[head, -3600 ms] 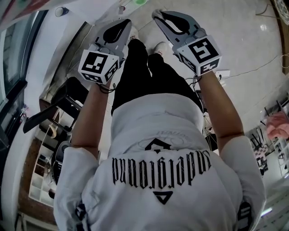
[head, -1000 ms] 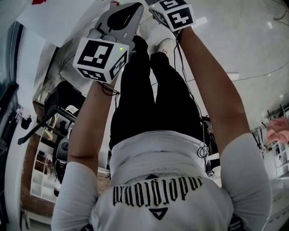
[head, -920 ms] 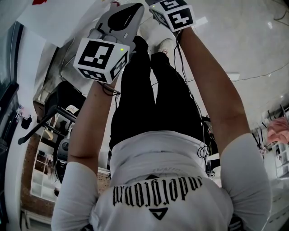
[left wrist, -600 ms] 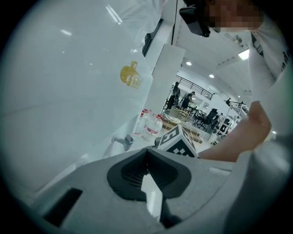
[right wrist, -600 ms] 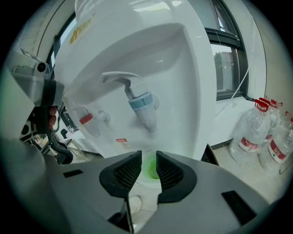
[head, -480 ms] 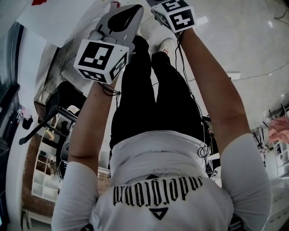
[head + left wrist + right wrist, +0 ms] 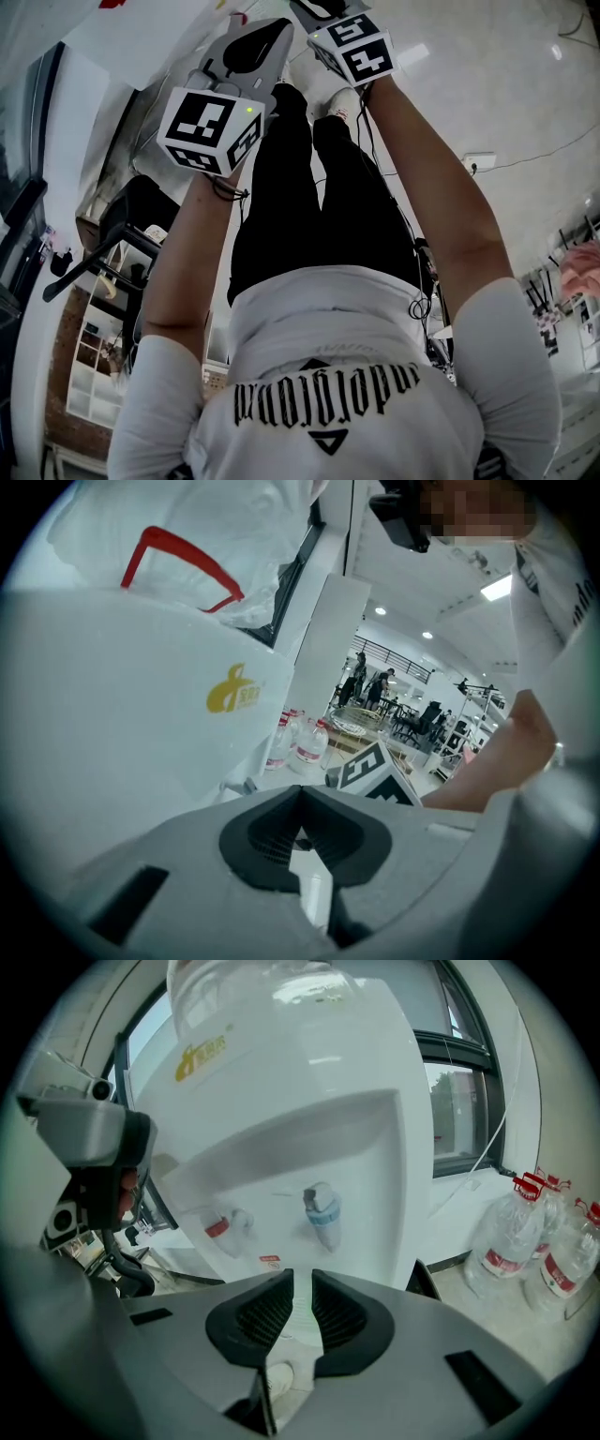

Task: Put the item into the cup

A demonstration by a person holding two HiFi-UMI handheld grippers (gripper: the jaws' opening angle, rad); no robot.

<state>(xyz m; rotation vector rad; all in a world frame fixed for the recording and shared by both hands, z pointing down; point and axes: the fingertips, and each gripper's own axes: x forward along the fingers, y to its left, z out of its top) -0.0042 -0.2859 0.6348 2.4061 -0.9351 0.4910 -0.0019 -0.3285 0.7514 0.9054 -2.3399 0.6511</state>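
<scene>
Water dispenser (image 7: 309,1110) beyond right gripper (image 7: 302,1283)

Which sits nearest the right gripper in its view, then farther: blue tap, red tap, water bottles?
1. Blue tap, straight ahead of the right gripper.
2. Red tap, left, nearly tied.
3. Water bottles, far right, on floor.

We see the left claw (image 7: 300,791) with jaws touching at the tips, the right claw (image 7: 302,1279) with jaws slightly apart, both empty, pointing at a white water dispenser (image 7: 281,1101).
</scene>
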